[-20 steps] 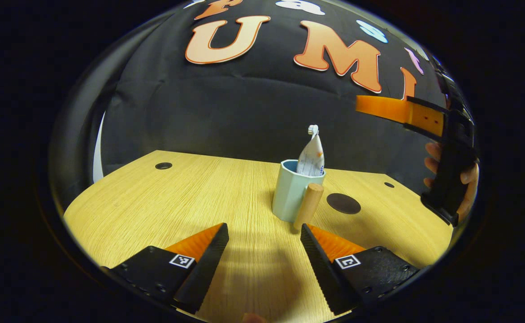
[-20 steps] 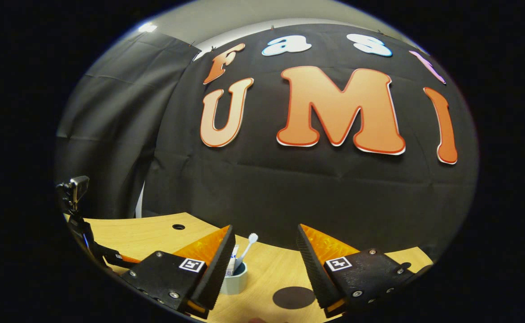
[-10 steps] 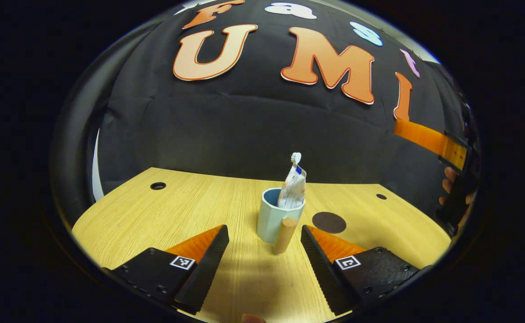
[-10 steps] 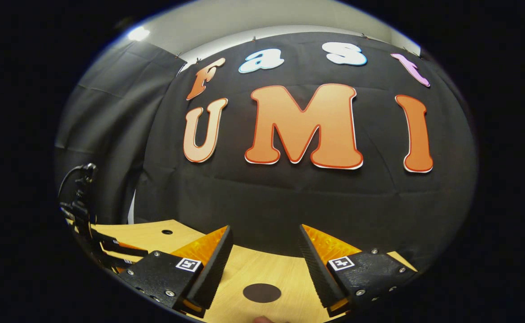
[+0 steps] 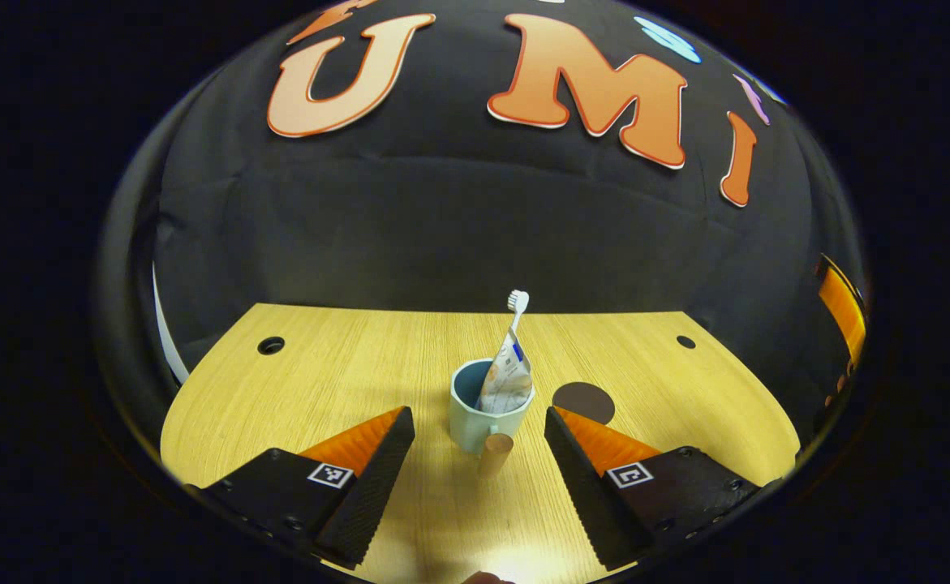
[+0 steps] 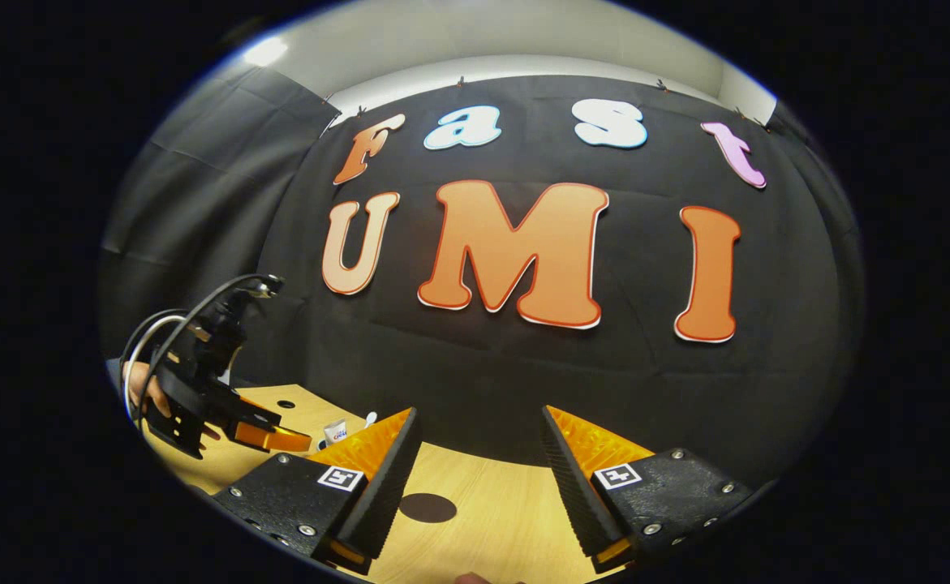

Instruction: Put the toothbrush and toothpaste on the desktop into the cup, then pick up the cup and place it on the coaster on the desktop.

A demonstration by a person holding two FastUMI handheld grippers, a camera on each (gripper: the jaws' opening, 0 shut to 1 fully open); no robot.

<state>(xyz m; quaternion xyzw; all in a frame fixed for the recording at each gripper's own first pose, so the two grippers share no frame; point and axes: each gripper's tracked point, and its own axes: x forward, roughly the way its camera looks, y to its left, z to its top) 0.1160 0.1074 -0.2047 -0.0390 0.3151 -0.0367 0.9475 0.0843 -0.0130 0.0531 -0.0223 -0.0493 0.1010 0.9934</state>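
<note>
A light blue cup (image 5: 465, 408) with a wooden handle (image 5: 495, 453) stands upright on the wooden desktop (image 5: 337, 381). Inside it lean a toothpaste tube (image 5: 507, 377) and a white toothbrush (image 5: 517, 301). My left gripper (image 5: 475, 417) is open, its fingers on either side of the cup and a little short of it, not touching. A dark round coaster (image 5: 584, 401) lies just right of the cup. My right gripper (image 6: 479, 412) is open and empty, held high above the coaster (image 6: 427, 508). In the right gripper view the left gripper (image 6: 268, 434) and the tube's top (image 6: 334, 431) show at left.
The desktop has a small round hole at each far corner (image 5: 270, 345) (image 5: 685, 341). A hand (image 6: 147, 391) holds the left gripper, with cables looping above it. An orange part of the right gripper (image 5: 840, 307) shows at the far right edge.
The cup has slid from right of centre to midway between my left fingers, seen from higher up. The right gripper has drawn off to the right; the cup has left its centre.
</note>
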